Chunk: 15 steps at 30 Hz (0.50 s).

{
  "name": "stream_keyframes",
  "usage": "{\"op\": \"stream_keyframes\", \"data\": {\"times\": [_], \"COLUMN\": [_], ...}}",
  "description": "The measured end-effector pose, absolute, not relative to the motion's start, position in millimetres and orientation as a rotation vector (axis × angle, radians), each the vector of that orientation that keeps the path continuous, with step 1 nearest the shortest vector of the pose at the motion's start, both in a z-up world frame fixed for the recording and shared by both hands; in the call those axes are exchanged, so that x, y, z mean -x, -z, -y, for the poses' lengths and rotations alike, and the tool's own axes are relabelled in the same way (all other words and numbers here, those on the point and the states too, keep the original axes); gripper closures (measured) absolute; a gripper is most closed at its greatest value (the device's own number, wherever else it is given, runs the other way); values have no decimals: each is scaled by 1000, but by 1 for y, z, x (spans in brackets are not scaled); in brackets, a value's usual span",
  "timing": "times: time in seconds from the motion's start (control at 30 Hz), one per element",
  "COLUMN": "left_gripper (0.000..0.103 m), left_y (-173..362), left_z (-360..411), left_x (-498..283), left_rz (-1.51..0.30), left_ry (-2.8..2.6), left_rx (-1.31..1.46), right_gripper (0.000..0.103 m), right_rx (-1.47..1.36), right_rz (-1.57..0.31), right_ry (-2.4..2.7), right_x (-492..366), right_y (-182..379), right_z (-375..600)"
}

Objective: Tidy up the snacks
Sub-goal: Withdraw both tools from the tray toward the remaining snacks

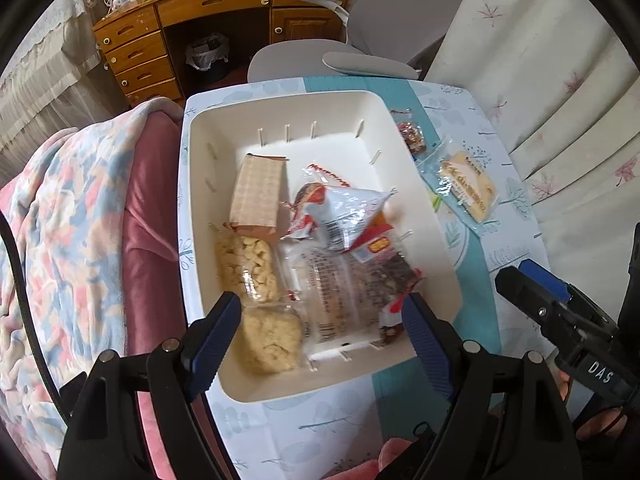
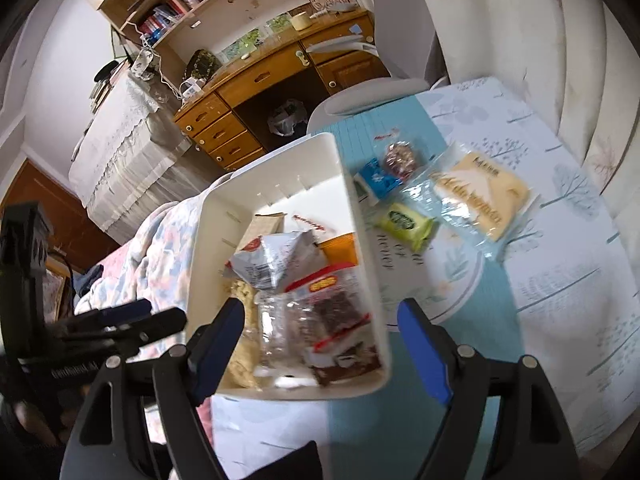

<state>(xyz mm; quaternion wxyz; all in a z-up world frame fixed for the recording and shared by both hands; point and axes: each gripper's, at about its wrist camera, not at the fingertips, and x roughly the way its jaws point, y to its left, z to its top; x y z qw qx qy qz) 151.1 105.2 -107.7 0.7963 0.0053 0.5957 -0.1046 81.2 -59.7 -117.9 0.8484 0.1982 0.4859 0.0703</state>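
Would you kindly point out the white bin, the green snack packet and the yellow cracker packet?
white bin (image 2: 362, 216): right wrist view, its right wall.
green snack packet (image 2: 406, 222): right wrist view, middle of the wrapper.
yellow cracker packet (image 1: 468, 190): left wrist view, middle of the yellow face.

Right wrist view is pretty smeared: the near end of the white plastic bin (image 2: 362, 240) and the clear wrapped snacks (image 2: 320, 320) inside are too blurry to read. The bin's right wall hides part of the small blue packet (image 2: 378, 178) and the orange box (image 2: 340, 246). In the left view, the pale crumbly snack (image 1: 272, 340) sits partly behind a blue finger pad (image 1: 216, 340).
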Motion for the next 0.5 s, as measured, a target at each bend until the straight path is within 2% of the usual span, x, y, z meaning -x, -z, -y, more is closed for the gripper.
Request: {"op": "stream_keyframes", "data": {"times": [0.1, 0.2, 0.5], "left_gripper": [21, 21, 21], "left_y": [102, 97, 93], "left_z": [-89, -73, -16], "left_x": [-150, -149, -153], "left_rz": [-1283, -1294, -1287], "left_ry": [217, 205, 167], "left_rx": [-10, 3, 68], "right_gripper": [23, 17, 16], "right_rx": [-382, -343, -186], "right_rz": [-1015, -1006, -1018], "right_ry": [-156, -172, -224], "right_x": [-77, -74, -79], "right_y": [110, 106, 104], "right_z": [74, 89, 129]}}
